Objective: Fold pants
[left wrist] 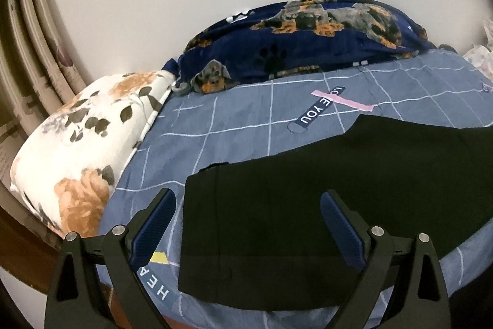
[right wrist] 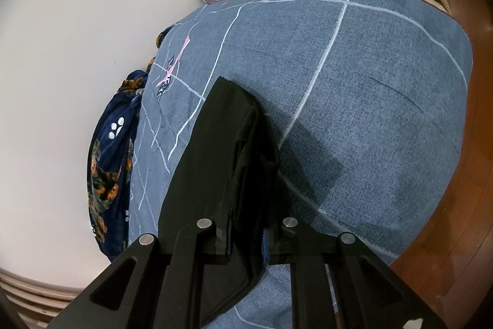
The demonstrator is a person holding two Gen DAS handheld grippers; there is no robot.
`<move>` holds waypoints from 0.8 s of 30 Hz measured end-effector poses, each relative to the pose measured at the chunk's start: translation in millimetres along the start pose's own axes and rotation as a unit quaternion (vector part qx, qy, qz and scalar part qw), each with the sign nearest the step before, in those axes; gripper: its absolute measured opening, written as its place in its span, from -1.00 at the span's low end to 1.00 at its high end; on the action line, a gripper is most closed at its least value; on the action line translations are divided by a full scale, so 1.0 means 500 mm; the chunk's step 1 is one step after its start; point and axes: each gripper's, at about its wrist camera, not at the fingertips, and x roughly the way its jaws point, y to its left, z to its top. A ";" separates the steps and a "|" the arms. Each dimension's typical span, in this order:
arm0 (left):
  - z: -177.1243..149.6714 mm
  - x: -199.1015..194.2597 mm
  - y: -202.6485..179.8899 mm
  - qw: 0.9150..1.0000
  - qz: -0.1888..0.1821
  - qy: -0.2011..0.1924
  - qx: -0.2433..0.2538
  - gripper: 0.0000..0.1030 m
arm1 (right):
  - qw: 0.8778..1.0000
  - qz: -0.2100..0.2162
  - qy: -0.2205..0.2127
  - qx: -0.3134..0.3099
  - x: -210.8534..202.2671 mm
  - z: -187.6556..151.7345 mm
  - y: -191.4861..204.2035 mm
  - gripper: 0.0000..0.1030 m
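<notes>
Black pants [left wrist: 308, 199] lie flat on a blue grid-print bedsheet [left wrist: 234, 125], their long axis running across the bed from the near left edge toward the right in the left wrist view. The left gripper [left wrist: 248, 205] hovers over their left end, jaws wide apart. The right gripper [right wrist: 246, 190] is clamped on the pants' opposite end, where the fabric bunches between its jaws.
</notes>
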 end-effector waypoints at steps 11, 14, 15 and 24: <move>-0.006 0.033 0.047 0.998 -0.010 0.033 -0.050 0.86 | 1.000 0.006 -0.003 -0.003 -0.002 0.004 0.005 -0.73; -0.010 0.047 0.080 0.996 -0.014 0.046 -0.081 0.86 | 1.000 0.007 -0.007 -0.009 -0.006 0.002 0.010 -0.73; -0.012 0.051 0.087 0.995 -0.014 0.051 -0.088 0.86 | 1.000 0.009 -0.008 -0.010 -0.007 0.001 0.012 -0.73; -0.023 0.066 0.092 0.991 -0.040 0.068 -0.107 0.86 | 0.999 0.025 -0.011 -0.033 -0.019 -0.011 0.045 -0.73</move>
